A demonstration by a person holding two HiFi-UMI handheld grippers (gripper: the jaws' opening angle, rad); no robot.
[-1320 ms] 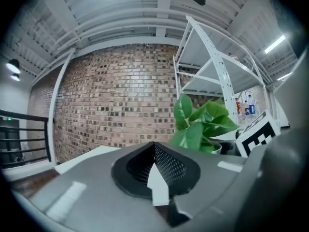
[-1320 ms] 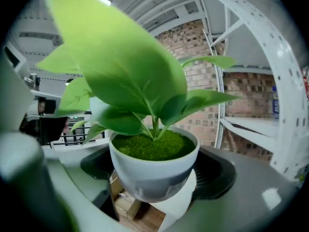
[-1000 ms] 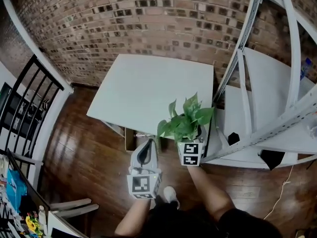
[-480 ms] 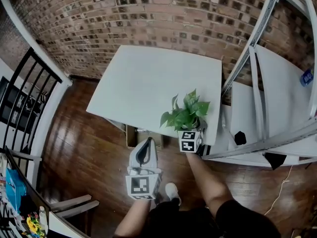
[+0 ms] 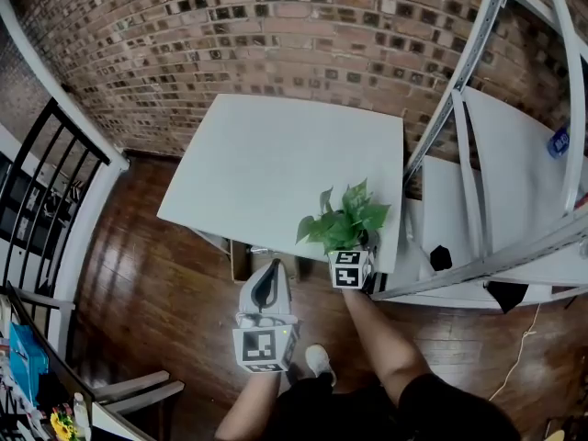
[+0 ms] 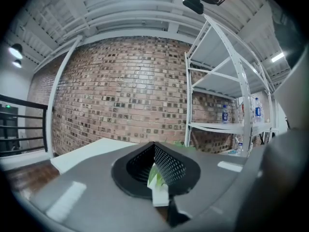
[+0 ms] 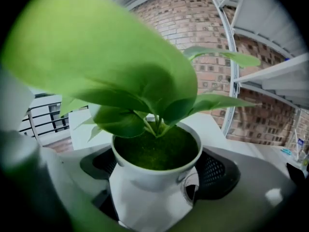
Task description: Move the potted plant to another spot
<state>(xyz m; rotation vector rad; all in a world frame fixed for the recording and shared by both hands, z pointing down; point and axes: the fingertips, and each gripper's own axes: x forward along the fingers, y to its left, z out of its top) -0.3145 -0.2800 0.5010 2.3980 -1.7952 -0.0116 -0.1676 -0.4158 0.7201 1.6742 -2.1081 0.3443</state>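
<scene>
The potted plant (image 5: 342, 226), green leaves in a white pot (image 7: 154, 178), is at the near right corner of the white table (image 5: 276, 163). My right gripper (image 5: 352, 251) is shut on the pot, its black pads (image 7: 219, 174) against both sides. Leaves fill most of the right gripper view and hide whether the pot's base rests on the table. My left gripper (image 5: 274, 266) hangs over the wooden floor just off the table's near edge, left of the plant. Its jaws meet at the tips and hold nothing (image 6: 155, 146).
A white metal shelving rack (image 5: 478, 154) stands right beside the table, with bottles (image 6: 225, 115) on a shelf. A brick wall (image 5: 276, 35) runs behind. A black railing (image 5: 46, 182) is at the far left. A cardboard box (image 5: 241, 260) sits under the table.
The right gripper has come down with the plant toward the table's near right corner. The left gripper has barely shifted.
</scene>
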